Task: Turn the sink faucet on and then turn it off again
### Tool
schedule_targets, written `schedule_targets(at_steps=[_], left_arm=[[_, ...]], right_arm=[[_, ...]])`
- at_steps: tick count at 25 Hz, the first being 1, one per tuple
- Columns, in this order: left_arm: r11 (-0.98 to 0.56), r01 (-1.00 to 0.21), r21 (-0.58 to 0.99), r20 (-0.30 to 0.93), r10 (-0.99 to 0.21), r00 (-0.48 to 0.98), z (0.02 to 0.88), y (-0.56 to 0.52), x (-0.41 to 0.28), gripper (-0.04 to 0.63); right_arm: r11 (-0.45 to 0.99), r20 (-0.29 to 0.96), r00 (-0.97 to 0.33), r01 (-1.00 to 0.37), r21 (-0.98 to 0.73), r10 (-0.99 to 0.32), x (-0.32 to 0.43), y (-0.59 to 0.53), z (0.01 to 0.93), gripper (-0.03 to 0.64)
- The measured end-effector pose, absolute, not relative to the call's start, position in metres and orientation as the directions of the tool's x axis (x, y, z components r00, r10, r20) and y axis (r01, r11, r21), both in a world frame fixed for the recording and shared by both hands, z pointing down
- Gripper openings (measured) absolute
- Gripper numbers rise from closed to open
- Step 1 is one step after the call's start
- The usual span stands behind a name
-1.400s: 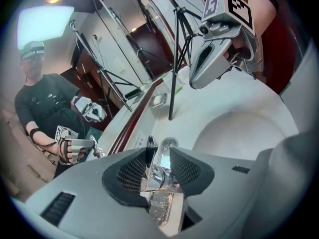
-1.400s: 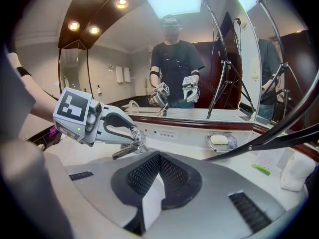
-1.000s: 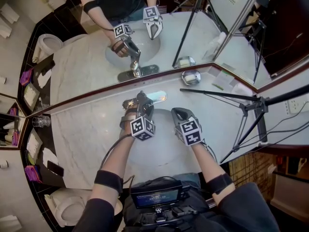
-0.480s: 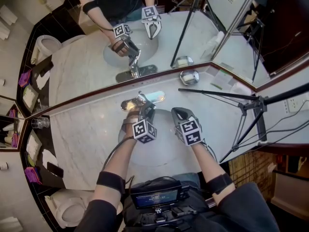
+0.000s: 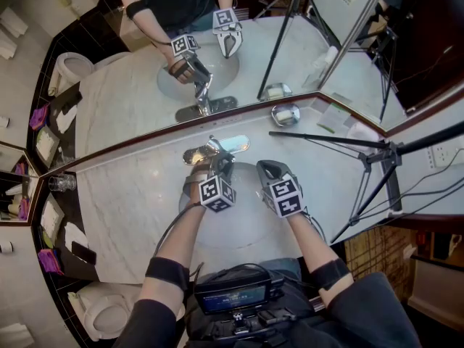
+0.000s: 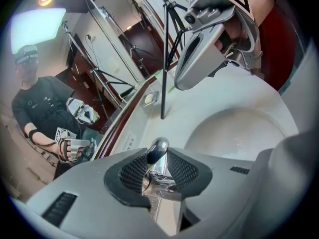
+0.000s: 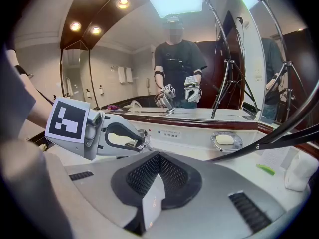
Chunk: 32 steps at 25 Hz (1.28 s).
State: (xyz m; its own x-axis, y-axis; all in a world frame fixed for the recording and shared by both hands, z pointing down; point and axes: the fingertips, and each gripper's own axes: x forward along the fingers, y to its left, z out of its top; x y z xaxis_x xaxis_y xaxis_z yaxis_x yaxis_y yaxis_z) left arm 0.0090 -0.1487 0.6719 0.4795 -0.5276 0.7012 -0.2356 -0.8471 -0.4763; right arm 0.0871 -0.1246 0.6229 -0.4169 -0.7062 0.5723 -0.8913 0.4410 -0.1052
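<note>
I've got the left gripper (image 6: 157, 163) on the faucet lever (image 6: 159, 147). Its jaws have just been closing, and the pads now sit against the chrome on both sides, so that's a grip. The faucet stands at the back rim of the sink (image 5: 250, 227), on the marble surface (image 5: 123, 201) just below the mirror. No stream shows in the basin, so I judge this is the turn-on step, with the grasp only just made. Next comes a wrist move to lift or swing the lever. Chrome is slick, so the pinch has to hold firm. My left forearm reaches out over the basin, gripper tilted down onto the lever. The right gripper (image 5: 267, 171) is closed on nothing and hovers just beside the left, angled down, idle.
</note>
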Motion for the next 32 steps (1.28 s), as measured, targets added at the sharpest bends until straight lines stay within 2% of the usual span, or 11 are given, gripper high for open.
schedule_targets(at_steps=[4,7,10,16,23,32], left_arm=[[-0.85,-0.237,-0.471,0.702,-0.524,0.482,0.663,-0.14,0.002,0.1],[-0.836,-0.263,-0.481,0.681,-0.546,0.489,0.649,-0.136,-0.008,0.07],[-0.816,-0.324,-0.479,0.648,-0.578,0.497,0.63,-0.134,-0.019,0.0],[-0.773,-0.489,-0.404,0.606,-0.627,0.49,0.598,-0.127,-0.052,0.0],[-0.636,-0.753,-0.166,0.547,-0.695,0.466,0.575,-0.114,-0.099,0.0],[-0.443,-0.896,0.035,0.484,-0.777,0.403,0.559,-0.099,-0.168,0.0]], right_arm=[[0.45,0.564,-0.424,-0.887,-0.101,-0.709,0.084,-0.124,0.618,0.02],[0.459,0.564,-0.431,-0.883,-0.102,-0.704,0.08,-0.123,0.615,0.02],[0.475,0.559,-0.447,-0.874,-0.106,-0.698,0.071,-0.122,0.611,0.02],[0.496,0.553,-0.463,-0.862,-0.1,-0.693,0.057,-0.12,0.597,0.02],[0.521,0.547,-0.476,-0.85,-0.084,-0.688,0.054,-0.118,0.595,0.02],[0.545,0.543,-0.495,-0.834,-0.078,-0.679,0.042,-0.111,0.58,0.02]])
